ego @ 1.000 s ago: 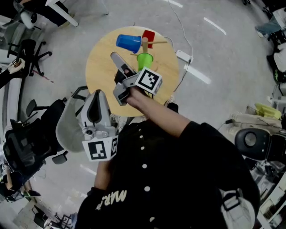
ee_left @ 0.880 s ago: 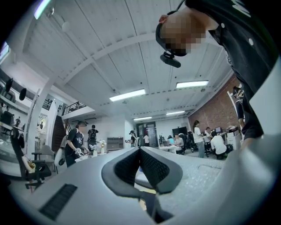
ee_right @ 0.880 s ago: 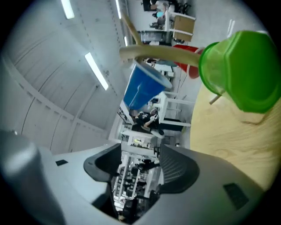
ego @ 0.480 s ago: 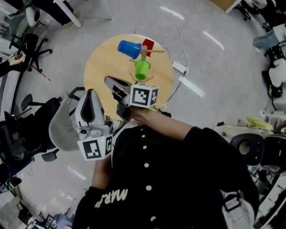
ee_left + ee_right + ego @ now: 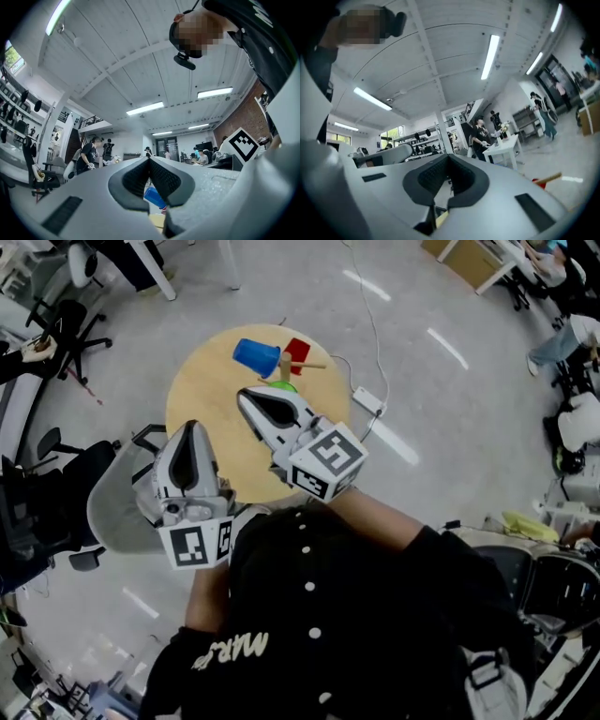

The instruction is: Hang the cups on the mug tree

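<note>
Round and wooden, the table (image 5: 202, 399) carried the mug tree (image 5: 284, 367) near its far edge, and all three cups sat at the tree. The blue cup (image 5: 256, 356) lay tipped on its side at the left of the post, and the red cup (image 5: 298, 349) was at the right by a bare peg. Only a sliver of the green cup (image 5: 285, 387) showed, low at the front behind the right gripper (image 5: 247, 396). We judged them to be light, stiff plastic with smooth walls that could slip or flex under a hard pinch. We would therefore have taken one by the rim, one jaw inside and one outside. We could not tell whether they had handles.

Both tools were well clear of the cups. The right gripper's jaws were pressed together on nothing, as its own view showed. The left gripper (image 5: 192, 427), nearer us and beside the table's near edge, was likewise closed and empty. With nothing left lying loose on the tabletop, we reckoned the hanging was done or nearly so.

A white power strip (image 5: 367, 401) lay on the floor beyond the table, and a grey chair (image 5: 117, 507) stood at our left.
</note>
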Action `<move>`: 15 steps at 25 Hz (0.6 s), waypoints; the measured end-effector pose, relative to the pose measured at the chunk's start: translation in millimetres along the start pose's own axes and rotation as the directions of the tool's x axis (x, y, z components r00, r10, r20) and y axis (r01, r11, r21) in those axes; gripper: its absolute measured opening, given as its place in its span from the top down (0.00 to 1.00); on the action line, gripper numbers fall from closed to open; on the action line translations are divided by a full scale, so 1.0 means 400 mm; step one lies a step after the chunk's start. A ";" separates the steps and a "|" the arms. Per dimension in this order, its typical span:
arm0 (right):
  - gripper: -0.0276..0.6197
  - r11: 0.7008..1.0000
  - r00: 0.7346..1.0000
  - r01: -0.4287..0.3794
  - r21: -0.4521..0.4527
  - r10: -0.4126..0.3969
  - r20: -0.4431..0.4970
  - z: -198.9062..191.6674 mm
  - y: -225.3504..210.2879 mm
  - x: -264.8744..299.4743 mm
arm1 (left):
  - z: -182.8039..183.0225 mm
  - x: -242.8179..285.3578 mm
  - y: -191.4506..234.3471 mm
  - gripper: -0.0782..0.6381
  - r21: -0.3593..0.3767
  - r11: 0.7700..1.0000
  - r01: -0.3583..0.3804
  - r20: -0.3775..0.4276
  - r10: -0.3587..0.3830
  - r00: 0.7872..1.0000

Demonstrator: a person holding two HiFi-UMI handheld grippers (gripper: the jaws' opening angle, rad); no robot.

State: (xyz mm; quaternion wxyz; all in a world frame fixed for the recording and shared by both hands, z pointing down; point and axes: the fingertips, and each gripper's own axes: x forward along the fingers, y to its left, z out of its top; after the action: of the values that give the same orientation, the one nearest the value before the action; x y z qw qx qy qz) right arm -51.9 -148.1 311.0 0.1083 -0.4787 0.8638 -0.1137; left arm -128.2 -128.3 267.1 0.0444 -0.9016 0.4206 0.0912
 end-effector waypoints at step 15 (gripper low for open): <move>0.96 0.920 0.981 0.195 -0.340 -0.181 0.071 0.200 -0.210 -0.244 | 0.003 0.047 -0.045 0.90 0.029 0.999 -0.024 -0.022 0.025 0.999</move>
State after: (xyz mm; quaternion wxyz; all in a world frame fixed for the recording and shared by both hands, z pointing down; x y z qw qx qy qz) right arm 89.8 -115.9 267.9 0.0276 -0.5730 0.8182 0.0386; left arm -102.7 -130.5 262.0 0.0514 -0.8966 0.4334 0.0758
